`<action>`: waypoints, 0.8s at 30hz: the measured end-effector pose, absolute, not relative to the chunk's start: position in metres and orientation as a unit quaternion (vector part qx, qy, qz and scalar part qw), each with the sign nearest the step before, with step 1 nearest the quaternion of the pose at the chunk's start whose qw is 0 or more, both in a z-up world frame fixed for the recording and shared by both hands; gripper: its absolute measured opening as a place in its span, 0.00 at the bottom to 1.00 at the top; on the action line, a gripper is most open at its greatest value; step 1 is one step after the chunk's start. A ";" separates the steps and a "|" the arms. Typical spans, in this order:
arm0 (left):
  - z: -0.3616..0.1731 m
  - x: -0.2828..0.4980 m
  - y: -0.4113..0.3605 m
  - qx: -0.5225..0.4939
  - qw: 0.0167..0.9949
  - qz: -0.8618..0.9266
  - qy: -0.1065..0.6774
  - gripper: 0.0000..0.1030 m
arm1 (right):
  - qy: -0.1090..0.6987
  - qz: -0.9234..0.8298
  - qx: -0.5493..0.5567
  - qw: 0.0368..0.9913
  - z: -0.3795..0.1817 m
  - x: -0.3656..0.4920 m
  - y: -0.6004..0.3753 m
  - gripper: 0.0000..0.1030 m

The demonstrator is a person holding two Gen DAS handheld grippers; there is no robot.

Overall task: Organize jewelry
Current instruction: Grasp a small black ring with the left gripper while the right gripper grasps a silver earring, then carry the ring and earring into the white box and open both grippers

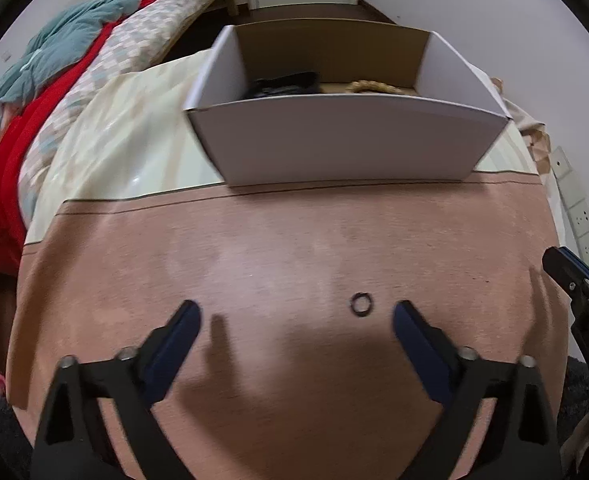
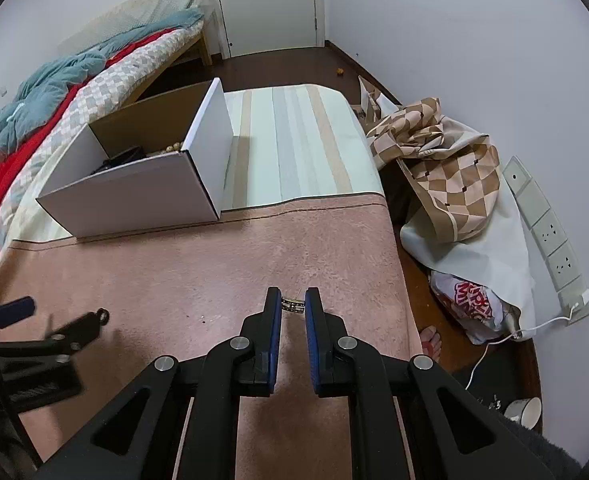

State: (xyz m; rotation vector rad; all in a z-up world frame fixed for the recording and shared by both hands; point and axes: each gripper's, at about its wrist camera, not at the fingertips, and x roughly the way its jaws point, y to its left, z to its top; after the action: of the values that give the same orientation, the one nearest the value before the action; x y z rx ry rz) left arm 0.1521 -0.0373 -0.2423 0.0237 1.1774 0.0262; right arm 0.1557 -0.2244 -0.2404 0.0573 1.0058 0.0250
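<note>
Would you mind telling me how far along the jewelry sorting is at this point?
Done: the white box already holds a dark item and a beaded piece. In hand: the right gripper is closed on a small ring. Left: a dark ring lies on the pink cloth between the open left gripper fingers, ungrasped.

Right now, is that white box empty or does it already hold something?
Not empty. The open white box shows a dark item and pale beads inside.
</note>
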 end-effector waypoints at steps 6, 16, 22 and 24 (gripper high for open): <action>-0.241 0.150 -0.054 0.013 0.836 -0.022 0.549 0.26 | 0.477 0.014 0.035 0.878 -0.235 0.153 -0.225 0.12; -0.234 0.147 -0.055 0.007 0.841 -0.029 0.540 0.10 | 0.463 0.013 0.046 0.885 -0.220 0.152 -0.228 0.12; -0.211 0.151 -0.043 -0.009 0.849 -0.043 0.526 0.10 | 0.452 0.028 0.059 0.890 -0.204 0.151 -0.224 0.12; -0.192 0.157 -0.040 -0.016 0.856 -0.051 0.515 0.10 | 0.446 0.038 0.065 0.892 -0.194 0.154 -0.221 0.12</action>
State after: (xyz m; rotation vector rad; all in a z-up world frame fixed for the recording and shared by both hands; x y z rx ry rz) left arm 0.1574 -0.0396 -0.1919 -0.0345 1.0823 -0.1077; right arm 0.1537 -0.2209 -0.1939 0.1339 0.9259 0.0794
